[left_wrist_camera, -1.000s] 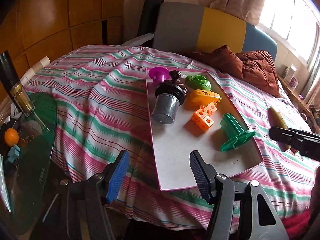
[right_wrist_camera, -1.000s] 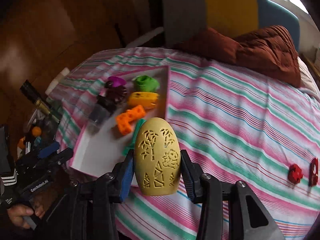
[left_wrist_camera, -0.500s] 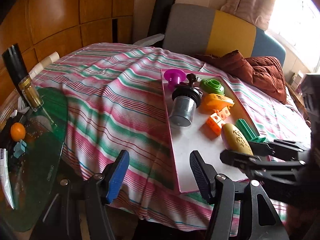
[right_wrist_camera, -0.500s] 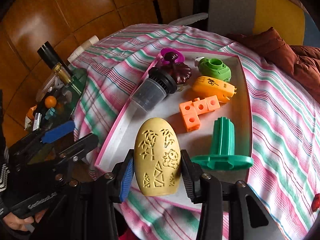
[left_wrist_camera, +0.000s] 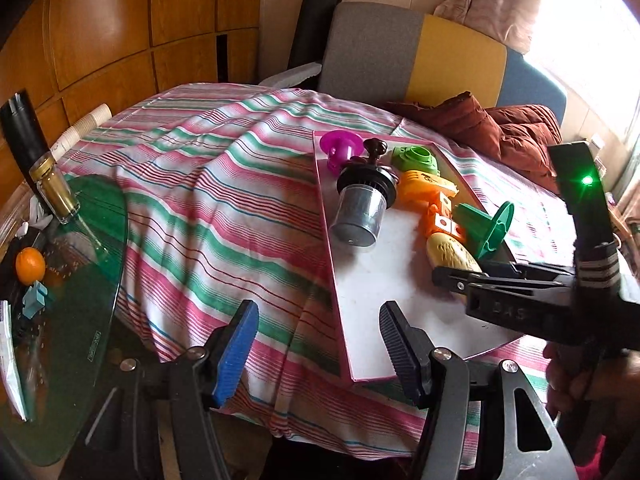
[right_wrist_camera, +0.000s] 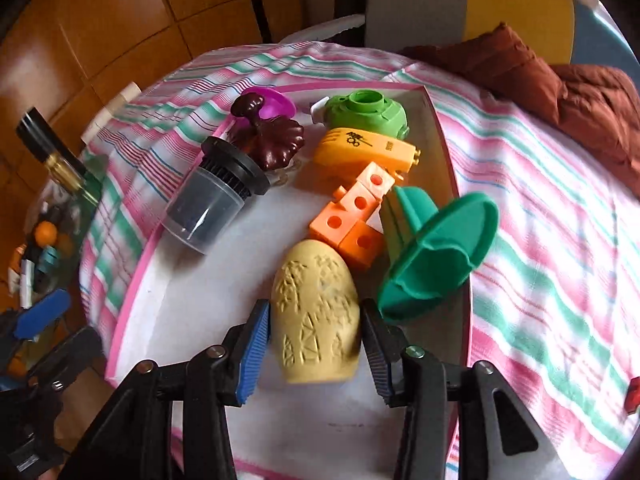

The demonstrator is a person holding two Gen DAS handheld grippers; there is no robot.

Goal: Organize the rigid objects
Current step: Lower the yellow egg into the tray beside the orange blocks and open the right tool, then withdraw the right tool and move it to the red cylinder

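R gripper (right_wrist_camera: pixel 314 334) pinched yellow egg-shaped carved plastic shell (right_wrist_camera: pixel 314 312) at its sides over pink-rimmed white tray (right_wrist_camera: pixel 192 312); looked light, stiff, smooth. L gripper (left_wrist_camera: pixel 316 350) spread, empty.

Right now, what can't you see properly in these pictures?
- Egg: whether it touches the tray yet; right wrist view, its own body hides its underside.
- Egg's back half in the left wrist view: the right gripper covers it.
- Red piece: right wrist view, cut off by the edge.
- Clutter beside the bottle: right wrist view, too small and blurred.
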